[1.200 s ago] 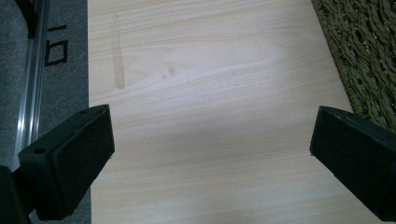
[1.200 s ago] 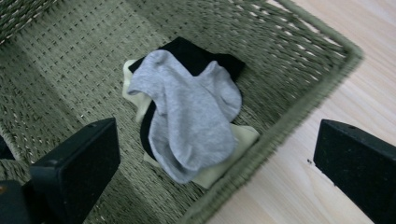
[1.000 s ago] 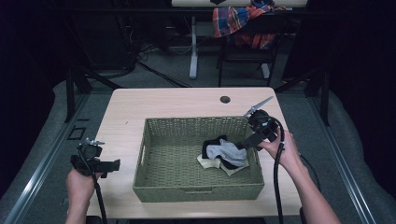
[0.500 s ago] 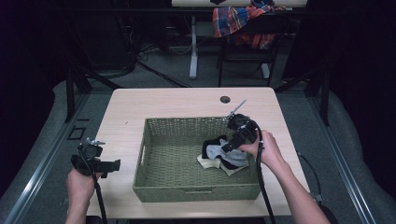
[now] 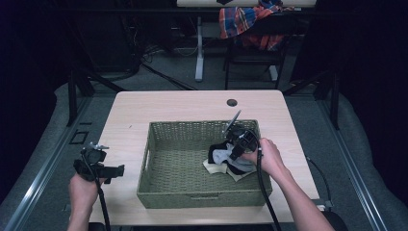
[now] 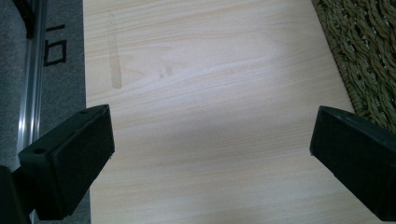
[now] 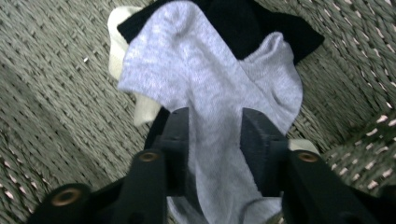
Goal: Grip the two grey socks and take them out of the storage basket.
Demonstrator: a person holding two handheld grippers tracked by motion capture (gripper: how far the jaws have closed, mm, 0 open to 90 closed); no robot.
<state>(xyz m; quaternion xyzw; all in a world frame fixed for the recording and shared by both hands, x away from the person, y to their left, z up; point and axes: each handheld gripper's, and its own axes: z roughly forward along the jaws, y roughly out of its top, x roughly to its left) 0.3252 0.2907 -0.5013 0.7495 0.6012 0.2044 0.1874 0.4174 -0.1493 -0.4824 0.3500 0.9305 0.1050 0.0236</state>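
Right gripper view: the right gripper (image 7: 215,140), its jaws just closing, pinches a grey sock (image 7: 205,88) between its pads inside the basket (image 7: 56,107), black socks (image 7: 252,23) beyond. The left gripper (image 6: 210,154) hangs wide over the table (image 6: 210,70).

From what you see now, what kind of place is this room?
Probably a lab or studio set up for recording, not a home. A pale wooden table holding a woven basket of socks stands among dark curtains, with metal rails and cables on the floor.
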